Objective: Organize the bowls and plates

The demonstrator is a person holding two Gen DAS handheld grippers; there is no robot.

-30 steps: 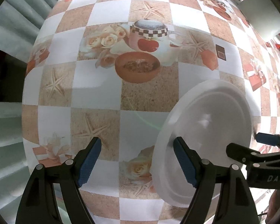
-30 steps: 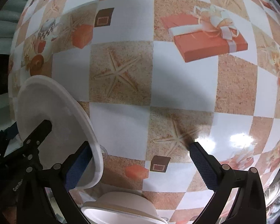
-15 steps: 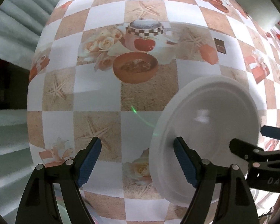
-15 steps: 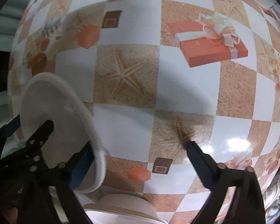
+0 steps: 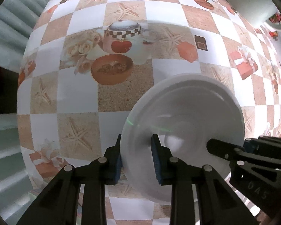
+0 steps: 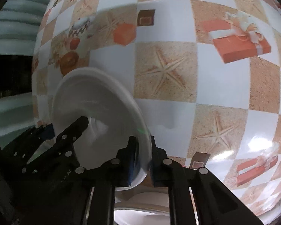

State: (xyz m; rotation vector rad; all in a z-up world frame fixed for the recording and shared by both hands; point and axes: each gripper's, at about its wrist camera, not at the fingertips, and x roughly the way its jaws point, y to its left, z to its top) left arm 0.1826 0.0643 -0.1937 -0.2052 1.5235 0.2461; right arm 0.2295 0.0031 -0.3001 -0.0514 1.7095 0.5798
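A white plate (image 5: 193,112) is being held over the worktop (image 5: 80,101) by both grippers at once. In the left wrist view, the left gripper (image 5: 136,157) is seen clamped on the plate's near left rim, one blue pad lying inside the dish and the other behind the rim. The right gripper (image 5: 226,150) is seen entering from the right edge of that view, its dark finger lying across the plate's right side.

In the right wrist view, the same plate (image 6: 95,112) is being shown tilted, its hollow side facing left. The right gripper (image 6: 142,161) is being pressed together on the plate's lower right rim, with the rim caught between its two fingers. The left gripper (image 6: 65,136) is seen at the lower left, reaching onto the plate's inner face.

The worktop is being covered by a checked cloth (image 6: 224,93) printed with starfish, gift boxes and a teapot. A white bowl (image 6: 140,211) is partly being hidden under the right gripper at the bottom edge of the right wrist view; whether it is touching the plate cannot be told.
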